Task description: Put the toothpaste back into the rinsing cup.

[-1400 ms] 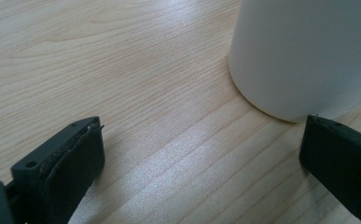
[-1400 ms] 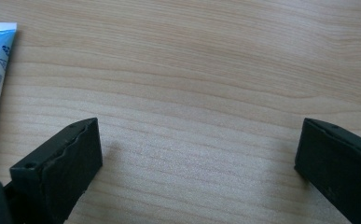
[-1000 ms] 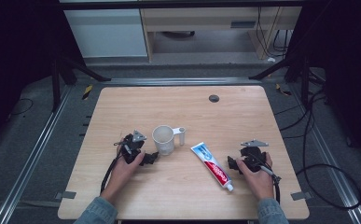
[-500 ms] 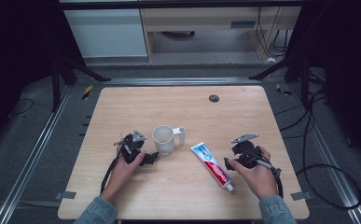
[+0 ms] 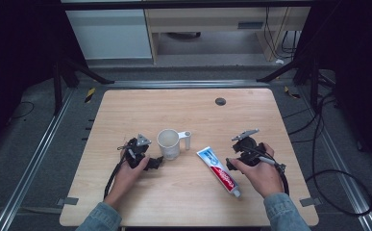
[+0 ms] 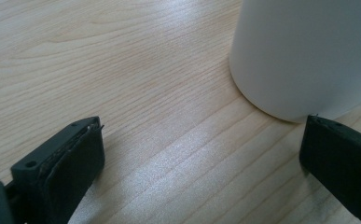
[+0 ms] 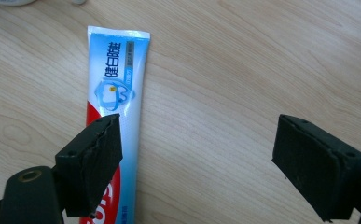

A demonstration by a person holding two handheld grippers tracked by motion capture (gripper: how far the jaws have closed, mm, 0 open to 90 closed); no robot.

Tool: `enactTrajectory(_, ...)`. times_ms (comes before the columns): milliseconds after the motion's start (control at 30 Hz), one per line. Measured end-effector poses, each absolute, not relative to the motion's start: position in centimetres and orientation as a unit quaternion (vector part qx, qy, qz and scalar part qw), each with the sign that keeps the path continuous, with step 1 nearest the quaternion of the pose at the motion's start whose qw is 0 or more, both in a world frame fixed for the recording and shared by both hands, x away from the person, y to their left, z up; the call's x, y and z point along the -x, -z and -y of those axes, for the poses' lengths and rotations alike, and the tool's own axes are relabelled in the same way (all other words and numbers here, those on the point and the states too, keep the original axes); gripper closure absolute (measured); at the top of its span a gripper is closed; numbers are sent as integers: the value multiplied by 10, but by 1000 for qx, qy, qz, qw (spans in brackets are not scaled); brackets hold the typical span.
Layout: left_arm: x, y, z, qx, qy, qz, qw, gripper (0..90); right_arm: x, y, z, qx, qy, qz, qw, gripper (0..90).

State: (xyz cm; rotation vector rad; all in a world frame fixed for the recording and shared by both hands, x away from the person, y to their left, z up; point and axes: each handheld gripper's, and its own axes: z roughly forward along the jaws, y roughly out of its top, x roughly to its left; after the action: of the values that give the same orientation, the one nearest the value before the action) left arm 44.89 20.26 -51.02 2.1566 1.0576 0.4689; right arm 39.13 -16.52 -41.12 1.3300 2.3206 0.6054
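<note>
A white mug (image 5: pixel 169 143) stands upright near the middle of the wooden table (image 5: pixel 183 110), its handle (image 5: pixel 187 138) pointing right. My left gripper (image 5: pixel 155 163) rests open just left of the mug; in the left gripper view the mug's wall (image 6: pixel 304 56) rises beyond the right jaw. A blue, white and red toothpaste tube (image 5: pixel 218 171) lies flat to the mug's right, its cap toward the front edge. My right gripper (image 5: pixel 231 163) hovers open at the tube's right side. In the right gripper view its left jaw overlaps the tube (image 7: pixel 117 79), and bare wood lies between the jaws.
A small dark round disc (image 5: pixel 220 101) sits at the table's far right. Black cables trail from both grippers across the front of the table. Metal rails run along the left and right sides, and cabinets stand beyond the far edge.
My right gripper has shifted left and forward to the toothpaste tube. My left gripper has edged slightly right toward the mug.
</note>
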Motion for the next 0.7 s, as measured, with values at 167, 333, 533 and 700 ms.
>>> enactTrajectory(167, -449, 510, -203, -829, -180, -406, 340, 0, -397, 405, 156, -468, -206, -838, 193, 171)
enactTrajectory(333, -449, 510, -202, -827, -180, -408, 343, 0, -401, 400, 151, -463, -204, -843, 186, 195)
enactTrajectory(533, -449, 510, -202, -827, -181, -408, 342, 0, -406, 397, 142, -459, -200, -847, 177, 228)
enactTrajectory(700, -449, 510, -202, -827, -180, -409, 342, 0, -410, 401, 137, -458, -191, -853, 162, 240)
